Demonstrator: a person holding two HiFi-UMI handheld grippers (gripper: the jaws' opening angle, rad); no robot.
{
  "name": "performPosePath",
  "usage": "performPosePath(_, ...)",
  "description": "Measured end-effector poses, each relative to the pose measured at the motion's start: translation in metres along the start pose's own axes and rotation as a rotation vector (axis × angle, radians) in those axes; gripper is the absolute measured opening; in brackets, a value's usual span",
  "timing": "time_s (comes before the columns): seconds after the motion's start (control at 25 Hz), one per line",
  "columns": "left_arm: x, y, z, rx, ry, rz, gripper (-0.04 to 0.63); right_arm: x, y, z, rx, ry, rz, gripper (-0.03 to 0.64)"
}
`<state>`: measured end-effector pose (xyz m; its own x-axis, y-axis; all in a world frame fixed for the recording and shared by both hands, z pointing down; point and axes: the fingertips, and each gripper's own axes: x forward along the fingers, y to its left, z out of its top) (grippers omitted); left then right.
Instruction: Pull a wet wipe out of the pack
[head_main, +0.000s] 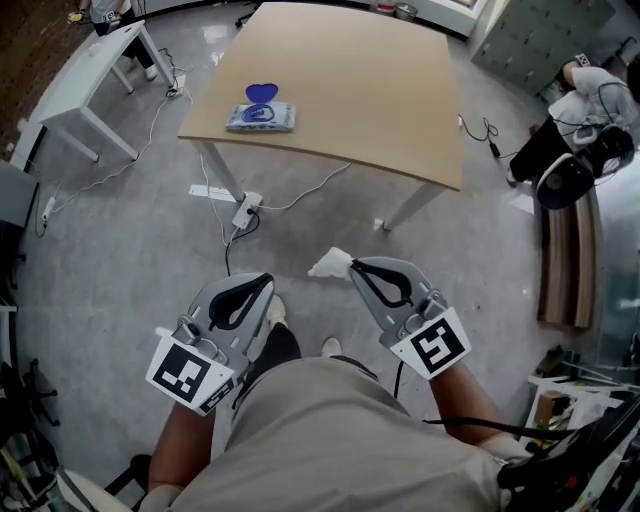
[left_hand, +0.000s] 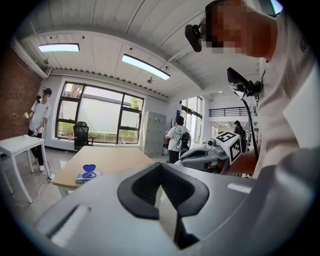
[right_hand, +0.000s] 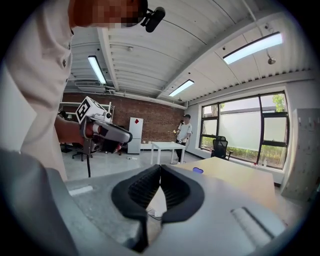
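Observation:
The wet wipe pack (head_main: 260, 113) lies near the left front corner of the wooden table (head_main: 380, 90), its blue lid flipped up. It also shows far off in the left gripper view as the pack (left_hand: 87, 174), and in the right gripper view only its blue lid (right_hand: 198, 170) shows. Both grippers are held close to my body, well away from the table and over the floor. My right gripper (head_main: 352, 266) is shut on a crumpled white wet wipe (head_main: 330, 265) that sticks out past its tips. My left gripper (head_main: 267, 281) is shut with nothing in it.
A white side table (head_main: 90, 70) stands at the far left. A power strip (head_main: 245, 210) and cables lie on the floor under the wooden table. A person (head_main: 585, 115) sits at the right; other people (left_hand: 177, 137) stand in the room.

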<state>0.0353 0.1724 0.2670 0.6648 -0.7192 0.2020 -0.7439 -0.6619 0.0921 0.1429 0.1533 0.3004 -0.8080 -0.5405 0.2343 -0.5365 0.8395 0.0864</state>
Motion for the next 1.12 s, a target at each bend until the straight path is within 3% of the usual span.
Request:
performPosePath(0.2, -0.012, -0.047, -0.015, -0.002, 0.039, 0.020, 0.006, -0.033, 0.019, -0.022, 0.032, -0.002, 0.042, 0.005)
performPosePath(0.4, -0.028, -0.065, -0.023, 0.004, 0.053, -0.004, 0.006, -0.052, 0.041, -0.020, 0.028, -0.016, 0.023, 0.005)
performPosePath(0.64, -0.059, -0.064, -0.014, 0.020, 0.013, -0.058, 0.006, -0.055, 0.075, 0.002, 0.003, -0.023, -0.034, 0.005)
performPosePath(1.12, -0.200, -0.017, -0.037, 0.015, -0.002, -0.095, 0.006, 0.008, 0.200, 0.054, -0.050, -0.040, -0.052, 0.005)
